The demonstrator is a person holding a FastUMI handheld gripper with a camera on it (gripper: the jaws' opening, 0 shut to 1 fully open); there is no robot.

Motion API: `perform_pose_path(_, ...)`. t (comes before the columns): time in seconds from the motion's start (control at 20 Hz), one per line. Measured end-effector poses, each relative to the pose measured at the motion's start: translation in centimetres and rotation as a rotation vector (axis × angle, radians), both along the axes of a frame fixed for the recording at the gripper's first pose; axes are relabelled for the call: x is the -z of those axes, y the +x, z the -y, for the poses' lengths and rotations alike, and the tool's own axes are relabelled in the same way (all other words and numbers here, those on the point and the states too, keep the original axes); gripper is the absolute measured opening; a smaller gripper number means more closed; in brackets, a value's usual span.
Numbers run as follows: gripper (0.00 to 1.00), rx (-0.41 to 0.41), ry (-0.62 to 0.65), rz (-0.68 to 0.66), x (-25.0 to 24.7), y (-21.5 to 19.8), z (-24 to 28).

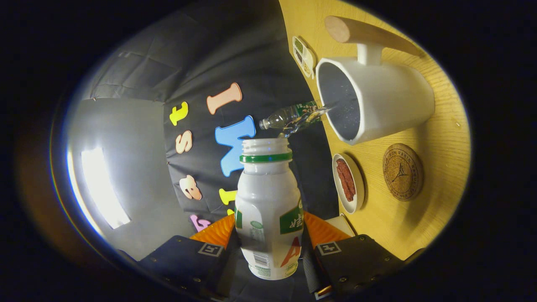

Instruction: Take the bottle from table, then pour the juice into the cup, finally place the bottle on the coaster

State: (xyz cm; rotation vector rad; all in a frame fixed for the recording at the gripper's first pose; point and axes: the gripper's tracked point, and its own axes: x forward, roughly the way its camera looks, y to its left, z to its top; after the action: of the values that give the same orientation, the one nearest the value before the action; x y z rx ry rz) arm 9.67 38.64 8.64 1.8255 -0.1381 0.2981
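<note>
With the view rolled sideways, the gripper [268,243] has the bottle [268,209] clamped between both fingers, which press on its two sides low on the body. Jaws are closed only as far as the bottle's width. Bottle has no cap, green ring under the open mouth, mouth pointing away from the fingers toward the cup [373,100]. The cup is white with a handle and stands on the wooden table [440,159], beyond and to one side of the bottle mouth, not touching it. Its opening faces the camera; can't tell whether any juice is inside. A cork coaster [402,171] lies on the table just beside the cup, bare. A small dish [348,182] with red-brown food sits near the coaster. A clear plastic bottle [293,117] sits between the held bottle's mouth and the cup rim.
</note>
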Motion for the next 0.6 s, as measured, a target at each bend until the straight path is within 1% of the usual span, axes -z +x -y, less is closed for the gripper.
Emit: perform_pose_path(0.6,0.66,0.007,0.076,0.002,-0.10,-0.24,0.43)
